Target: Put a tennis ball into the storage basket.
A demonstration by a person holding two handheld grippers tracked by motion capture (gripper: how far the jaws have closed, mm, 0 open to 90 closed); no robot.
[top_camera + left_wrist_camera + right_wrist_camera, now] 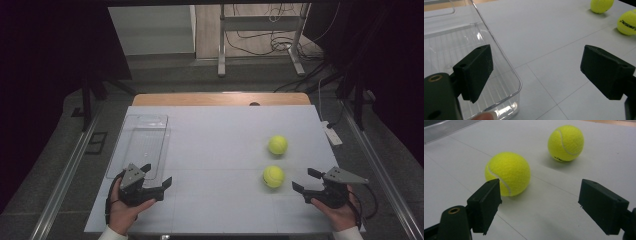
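White table (220, 150): near ball (273, 176) before right claw (303, 181)

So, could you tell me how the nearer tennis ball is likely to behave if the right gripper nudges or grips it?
The nearer tennis ball is round and sits free on the flat table, so a nudge would probably roll it. Its fuzzy felt should grip well. The right gripper stands open wider than the ball, so closing squarely across its middle looks workable.

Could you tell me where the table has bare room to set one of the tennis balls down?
The widest free patch lies between the clear plastic bin and the two tennis balls. The near edge between the left gripper and right gripper is also bare.
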